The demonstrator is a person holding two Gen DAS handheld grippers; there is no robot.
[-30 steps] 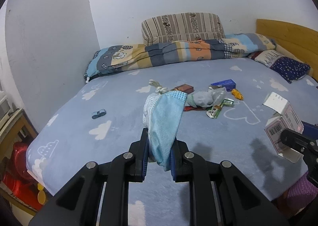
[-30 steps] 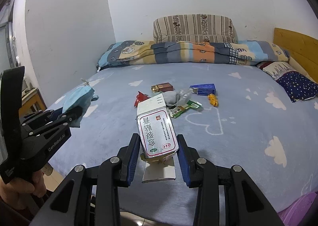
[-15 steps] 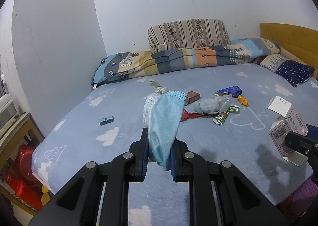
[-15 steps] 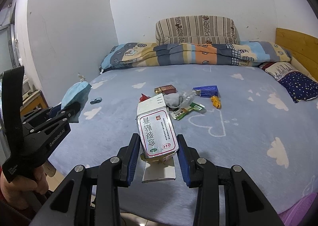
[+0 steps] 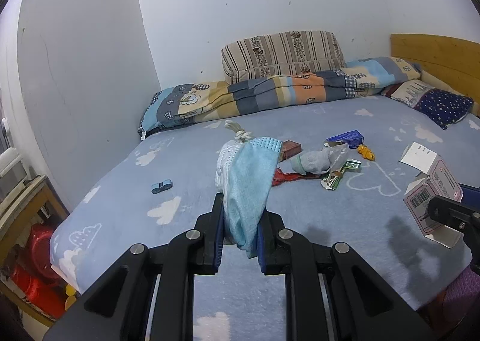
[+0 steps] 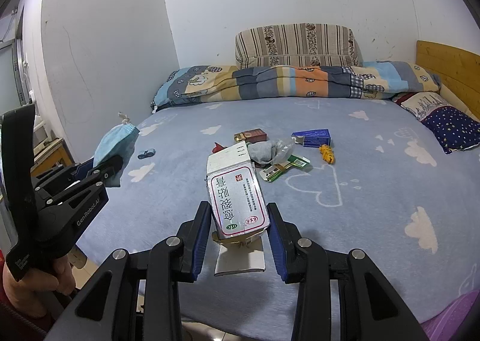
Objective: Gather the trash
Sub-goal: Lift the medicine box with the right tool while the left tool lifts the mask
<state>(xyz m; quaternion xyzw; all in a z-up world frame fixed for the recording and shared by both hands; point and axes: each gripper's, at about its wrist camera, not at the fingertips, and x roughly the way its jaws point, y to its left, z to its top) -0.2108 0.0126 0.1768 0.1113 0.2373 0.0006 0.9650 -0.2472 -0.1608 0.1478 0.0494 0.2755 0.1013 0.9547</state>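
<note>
My left gripper (image 5: 240,216) is shut on a crumpled light-blue face mask (image 5: 247,179), held above the near part of the bed; the mask (image 6: 115,143) and that gripper (image 6: 105,167) also show at the left of the right wrist view. My right gripper (image 6: 238,221) is shut on a white and pink medicine box (image 6: 237,194) with an open bottom flap. Several pieces of trash lie mid-bed: a brown cigarette pack (image 6: 253,134), a blue box (image 6: 313,137), a yellow piece (image 6: 327,153), a grey wad (image 6: 264,150), a green wrapper (image 6: 282,168) and a red wrapper (image 6: 217,147).
A small blue clip (image 6: 146,153) lies alone on the cloud-print sheet (image 6: 375,191). A folded quilt (image 6: 300,79) and striped cushion (image 6: 295,45) line the far wall. A starry pillow (image 6: 450,128) and wooden headboard (image 6: 447,70) stand right. A wooden table (image 5: 21,209) and red plastic things (image 5: 36,251) sit at the bed's left.
Both grips hold as before. The left wrist view has tilted up a little, so the bed sits slightly lower in it; nothing on the bed has moved.
</note>
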